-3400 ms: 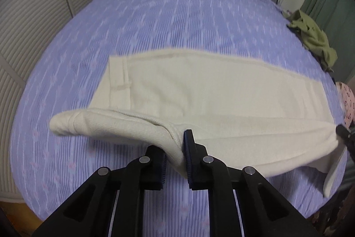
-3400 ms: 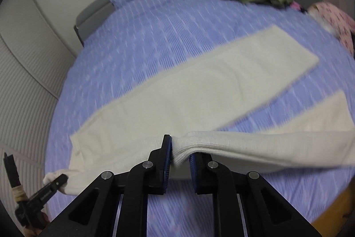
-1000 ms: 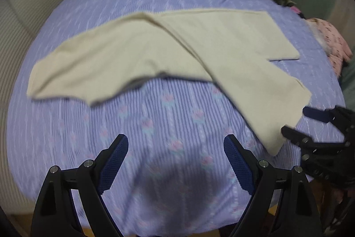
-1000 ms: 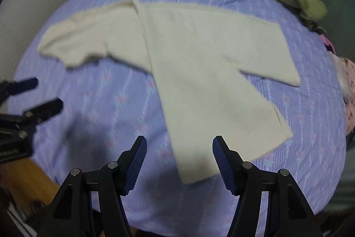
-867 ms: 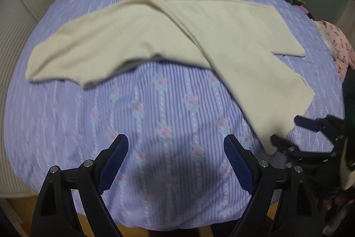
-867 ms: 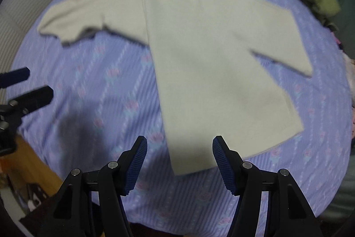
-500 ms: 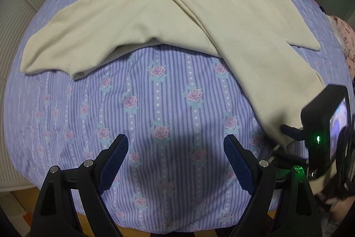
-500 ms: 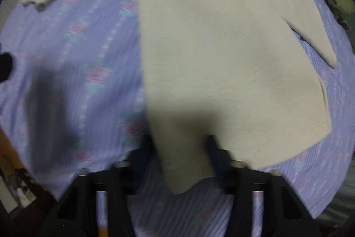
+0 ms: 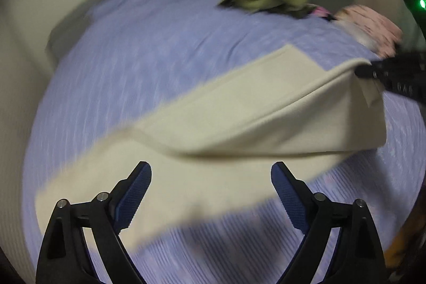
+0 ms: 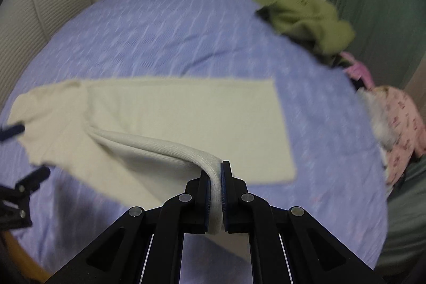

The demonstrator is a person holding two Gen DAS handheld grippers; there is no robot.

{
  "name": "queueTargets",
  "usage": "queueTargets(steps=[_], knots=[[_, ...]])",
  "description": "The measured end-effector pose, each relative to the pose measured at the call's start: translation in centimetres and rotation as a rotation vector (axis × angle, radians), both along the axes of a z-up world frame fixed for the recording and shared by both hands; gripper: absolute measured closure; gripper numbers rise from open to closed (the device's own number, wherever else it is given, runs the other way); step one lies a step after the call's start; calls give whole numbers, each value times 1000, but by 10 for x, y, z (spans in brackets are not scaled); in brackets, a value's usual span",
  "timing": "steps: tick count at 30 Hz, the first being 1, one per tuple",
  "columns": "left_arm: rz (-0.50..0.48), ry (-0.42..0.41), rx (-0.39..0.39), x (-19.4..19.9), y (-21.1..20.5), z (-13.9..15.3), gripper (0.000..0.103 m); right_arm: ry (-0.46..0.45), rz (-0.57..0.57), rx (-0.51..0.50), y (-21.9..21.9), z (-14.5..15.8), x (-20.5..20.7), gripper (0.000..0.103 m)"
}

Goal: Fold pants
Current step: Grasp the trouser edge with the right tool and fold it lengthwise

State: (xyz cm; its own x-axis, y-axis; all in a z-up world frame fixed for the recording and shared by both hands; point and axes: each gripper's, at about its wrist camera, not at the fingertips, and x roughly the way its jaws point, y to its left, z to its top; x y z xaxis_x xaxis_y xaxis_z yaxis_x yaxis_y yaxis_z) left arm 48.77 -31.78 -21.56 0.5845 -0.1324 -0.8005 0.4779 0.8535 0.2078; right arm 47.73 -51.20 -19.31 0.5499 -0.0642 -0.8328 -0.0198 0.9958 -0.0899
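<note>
One leg of the cream pants [image 10: 186, 121] is pinched in the closed right claw [image 10: 221, 185], lifted off the bed [image 10: 173, 25] for folding over, while the left claw [image 9: 210, 193] hangs wide open, empty.

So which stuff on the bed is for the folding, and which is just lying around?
For the folding:
- cream pants
- right tongs, shut on a pant edge
- left tongs, open over the pants

Just lying around:
- green clothes
- pink clothes
- purple bedsheet, under everything
</note>
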Motion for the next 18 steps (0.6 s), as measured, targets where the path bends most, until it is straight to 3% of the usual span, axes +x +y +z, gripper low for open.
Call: queueTargets(steps=[2,7,13,15,16,17,18], knots=[[-82,1,18,29,-15,-2,11,-30,-33,-13,-13,5,10,96],[-261,103,5,100,-62,-24,11,-55,-125,38,-52,8,47,96],[-387,165,28,142,-105,-38,13,-36,-130,18,-66,-9,64,96],[-422,219,24,150,-114,-47,36,-29,-130,16,-68,-15,69,96],[-427,240,36,152,-117,-52,75,-27,-130,16,-70,-16,71,96],[-425,273,53,156,-120,-58,93,-22,-130,18,-72,-17,76,96],[-417,280,46,159,-120,-59,93,-12,-132,28,-75,-17,82,96]])
